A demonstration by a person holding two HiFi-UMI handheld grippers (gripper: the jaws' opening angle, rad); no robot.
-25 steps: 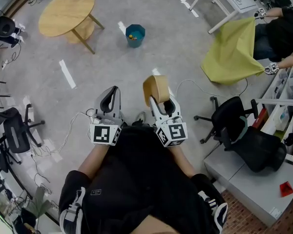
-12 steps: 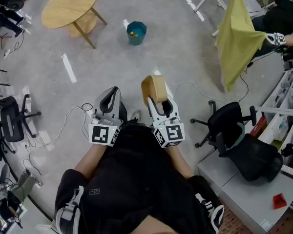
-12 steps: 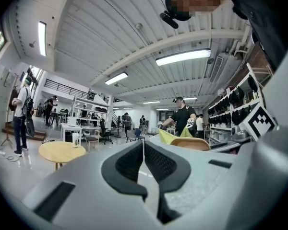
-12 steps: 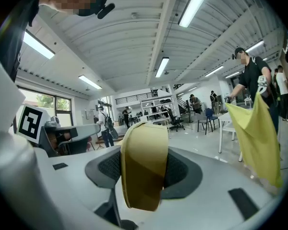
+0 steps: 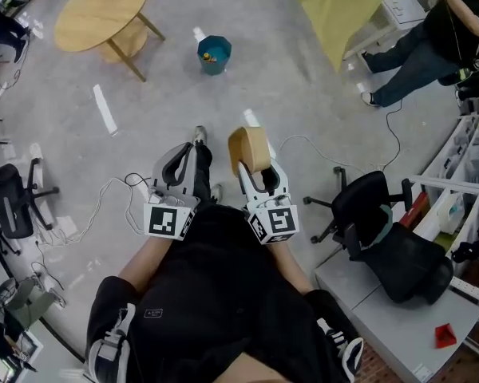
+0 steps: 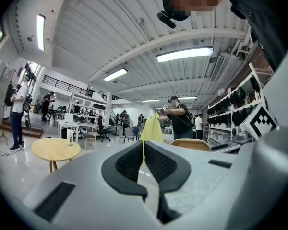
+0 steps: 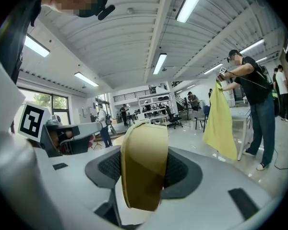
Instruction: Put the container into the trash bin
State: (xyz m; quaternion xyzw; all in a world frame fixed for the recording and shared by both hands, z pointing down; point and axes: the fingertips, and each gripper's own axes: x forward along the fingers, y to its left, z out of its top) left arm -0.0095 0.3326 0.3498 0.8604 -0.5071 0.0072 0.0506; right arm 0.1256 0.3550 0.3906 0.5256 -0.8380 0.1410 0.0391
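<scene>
A tan, round container (image 5: 249, 148) is held on edge above the floor, with my right gripper (image 5: 256, 164) shut on it. In the right gripper view the container (image 7: 143, 169) fills the gap between the dark pads (image 7: 181, 170). My left gripper (image 5: 184, 149) is beside it on the left, its jaws together with nothing between them. Only a thin slit shows between the pads (image 6: 159, 161) in the left gripper view. A teal trash bin (image 5: 214, 55) stands on the grey floor well ahead of both grippers, with small items inside.
A round wooden table (image 5: 96, 14) stands ahead at the left. A person (image 5: 431, 34) holds up a yellow-green cloth (image 5: 343, 6) at the top right. A black office chair (image 5: 375, 214) and a grey table (image 5: 383, 309) are at the right. Cables (image 5: 116, 198) trail on the floor.
The wearer has stepped forward, and a shoe now shows beyond the left gripper. The person with the yellow-green cloth has shifted across the top right. Both grippers keep their jaw states.
</scene>
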